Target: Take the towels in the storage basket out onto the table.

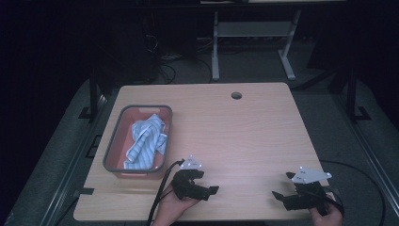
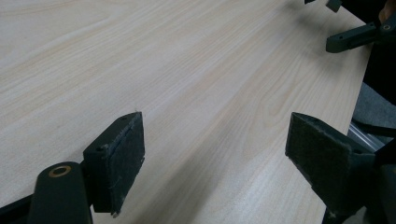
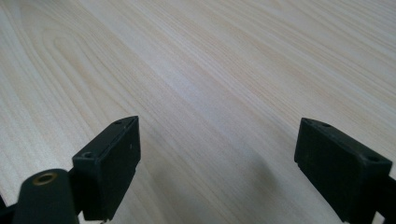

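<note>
A blue-and-white striped cloth [image 1: 147,140] lies crumpled in a red bin with a grey rim [image 1: 112,146] at the table's left. My left gripper [image 1: 210,187] rests near the front edge, just right of the bin, open and holding nothing. My right gripper [image 1: 281,187] sits at the front right, also open and holding nothing. In the left gripper view my left gripper [image 2: 215,151] has its pads [image 2: 128,158] wide apart over bare wood, and the other gripper's jaw tip [image 2: 355,36] shows at top right. The right gripper [image 3: 217,161] spreads over bare wood.
The light wooden table [image 1: 235,136] has a round cable hole [image 1: 236,95] near its far edge. Beyond the table stands a grey desk frame [image 1: 254,42] on a dark floor with cables. Black cables trail from both grippers off the front edge.
</note>
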The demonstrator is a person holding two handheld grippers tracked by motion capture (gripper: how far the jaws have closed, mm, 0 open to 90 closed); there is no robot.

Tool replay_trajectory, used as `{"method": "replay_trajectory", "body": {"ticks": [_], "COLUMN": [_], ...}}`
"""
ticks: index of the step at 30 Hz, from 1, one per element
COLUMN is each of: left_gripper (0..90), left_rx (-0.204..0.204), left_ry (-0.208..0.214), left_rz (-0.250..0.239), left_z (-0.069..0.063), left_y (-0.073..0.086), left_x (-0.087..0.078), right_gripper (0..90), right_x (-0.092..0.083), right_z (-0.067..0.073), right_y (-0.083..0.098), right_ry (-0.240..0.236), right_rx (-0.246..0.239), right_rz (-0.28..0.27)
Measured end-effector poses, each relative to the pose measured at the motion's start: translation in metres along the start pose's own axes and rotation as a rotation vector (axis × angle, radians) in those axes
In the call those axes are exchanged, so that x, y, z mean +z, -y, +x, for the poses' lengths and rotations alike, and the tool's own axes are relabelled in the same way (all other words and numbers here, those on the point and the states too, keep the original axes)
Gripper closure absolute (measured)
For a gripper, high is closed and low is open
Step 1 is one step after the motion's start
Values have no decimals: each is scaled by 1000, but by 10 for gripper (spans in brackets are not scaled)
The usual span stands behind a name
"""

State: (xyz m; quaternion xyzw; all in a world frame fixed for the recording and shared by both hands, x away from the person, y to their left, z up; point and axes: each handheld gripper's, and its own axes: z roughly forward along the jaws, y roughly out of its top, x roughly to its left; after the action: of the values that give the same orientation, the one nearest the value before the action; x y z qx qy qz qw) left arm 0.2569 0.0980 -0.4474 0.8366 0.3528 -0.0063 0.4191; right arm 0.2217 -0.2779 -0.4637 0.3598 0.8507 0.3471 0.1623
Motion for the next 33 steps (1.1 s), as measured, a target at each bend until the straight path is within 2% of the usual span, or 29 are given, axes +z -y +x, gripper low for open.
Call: {"method": "replay_trajectory", "body": {"ticks": [14, 17, 23, 26, 29, 33], "left_gripper": [198, 198, 199, 199, 198, 199], "left_rx": [16, 19, 2, 11, 25, 41], "left_ry": [-4, -4, 1, 3, 1, 4], "left_rz": [11, 0, -9, -3, 13, 12], "left_z": [-1, -2, -2, -3, -5, -7], "left_y": [-1, -3, -6, -10, -15, -24], "left_x": [4, 2, 1, 0, 1, -3], "right_gripper": [138, 138, 138, 138, 138, 138], "right_x": [-4, -3, -1, -2, -3, -2], "right_z": [0, 2, 3, 4, 6, 8], "right_y": [0, 0, -2, -1, -1, -3], "right_ry": [5, 3, -2, -1, -7, -7], "right_rx": [3, 4, -6, -6, 16, -1], "right_rz": [-10, -8, -5, -5, -21, -12]}}
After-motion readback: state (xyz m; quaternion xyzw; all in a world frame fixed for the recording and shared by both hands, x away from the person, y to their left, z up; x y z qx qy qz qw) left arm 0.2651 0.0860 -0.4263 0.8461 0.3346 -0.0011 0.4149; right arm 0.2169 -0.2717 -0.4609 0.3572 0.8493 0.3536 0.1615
